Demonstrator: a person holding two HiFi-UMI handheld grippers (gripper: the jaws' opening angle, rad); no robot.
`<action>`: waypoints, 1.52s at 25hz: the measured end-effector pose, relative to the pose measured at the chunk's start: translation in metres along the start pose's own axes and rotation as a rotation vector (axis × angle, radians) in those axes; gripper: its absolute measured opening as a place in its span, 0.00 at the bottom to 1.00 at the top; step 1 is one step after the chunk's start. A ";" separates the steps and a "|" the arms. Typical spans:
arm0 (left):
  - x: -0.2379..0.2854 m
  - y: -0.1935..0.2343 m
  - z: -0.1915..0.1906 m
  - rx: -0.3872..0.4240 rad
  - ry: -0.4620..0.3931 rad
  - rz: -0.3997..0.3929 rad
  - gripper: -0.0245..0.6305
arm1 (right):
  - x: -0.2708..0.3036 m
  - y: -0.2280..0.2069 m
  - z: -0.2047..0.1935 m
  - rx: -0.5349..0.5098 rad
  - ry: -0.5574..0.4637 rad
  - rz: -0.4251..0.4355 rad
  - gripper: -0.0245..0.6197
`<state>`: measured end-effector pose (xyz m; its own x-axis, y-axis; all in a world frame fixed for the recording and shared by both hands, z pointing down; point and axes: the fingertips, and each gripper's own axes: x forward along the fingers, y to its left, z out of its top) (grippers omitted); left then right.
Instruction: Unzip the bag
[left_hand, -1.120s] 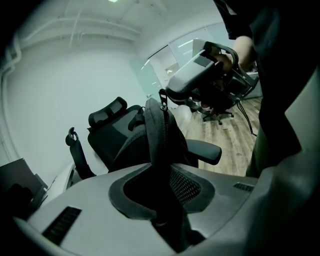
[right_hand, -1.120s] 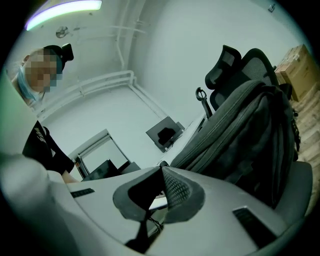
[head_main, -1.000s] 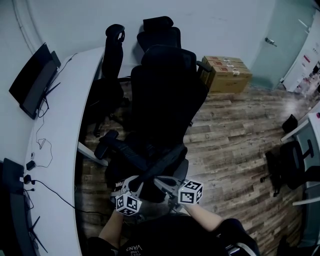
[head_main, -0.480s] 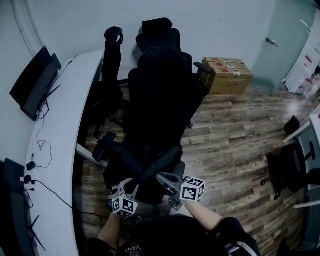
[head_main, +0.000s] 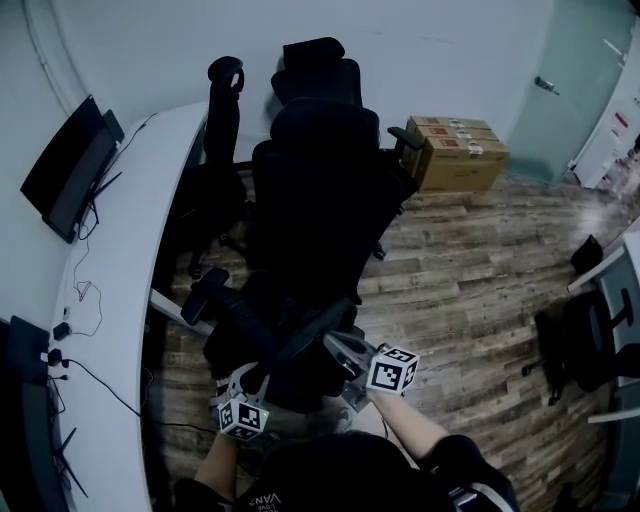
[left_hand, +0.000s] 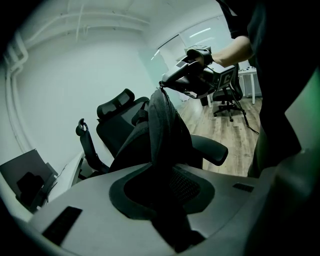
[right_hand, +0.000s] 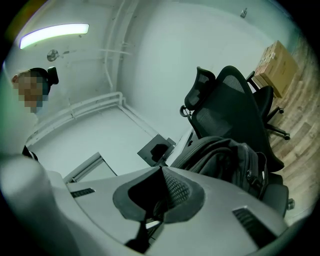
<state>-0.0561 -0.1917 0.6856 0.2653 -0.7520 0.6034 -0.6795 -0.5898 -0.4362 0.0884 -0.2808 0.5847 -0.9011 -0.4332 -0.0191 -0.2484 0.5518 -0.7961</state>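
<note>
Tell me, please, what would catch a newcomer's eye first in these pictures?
First, the cluster of black office chairs in the middle of the head view, beside the curved white desk. Next, the dark bag held upright between the grippers. Its fabric is clamped in the left gripper, while the right gripper, jaws together, pinches what looks like the zipper pull at its top.

Office chairs (head_main: 322, 190) ahead — bare floor (head_main: 470, 290) rightward

Black office chair (head_main: 322, 185), dark backpack (right_hand: 225, 157) resting on its seat
</note>
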 end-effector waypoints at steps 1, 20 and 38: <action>0.001 -0.001 0.000 -0.004 0.003 0.005 0.20 | -0.002 -0.004 0.005 -0.002 -0.005 -0.005 0.11; 0.011 -0.011 -0.004 -0.029 0.042 0.015 0.20 | -0.024 -0.083 0.066 0.024 -0.097 -0.134 0.11; 0.009 -0.009 -0.004 -0.021 0.059 -0.007 0.20 | -0.026 -0.099 0.058 0.059 -0.116 -0.202 0.11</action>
<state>-0.0504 -0.1922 0.6969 0.2297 -0.7291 0.6447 -0.6923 -0.5880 -0.4183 0.1567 -0.3657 0.6286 -0.7873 -0.6117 0.0775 -0.3954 0.4044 -0.8247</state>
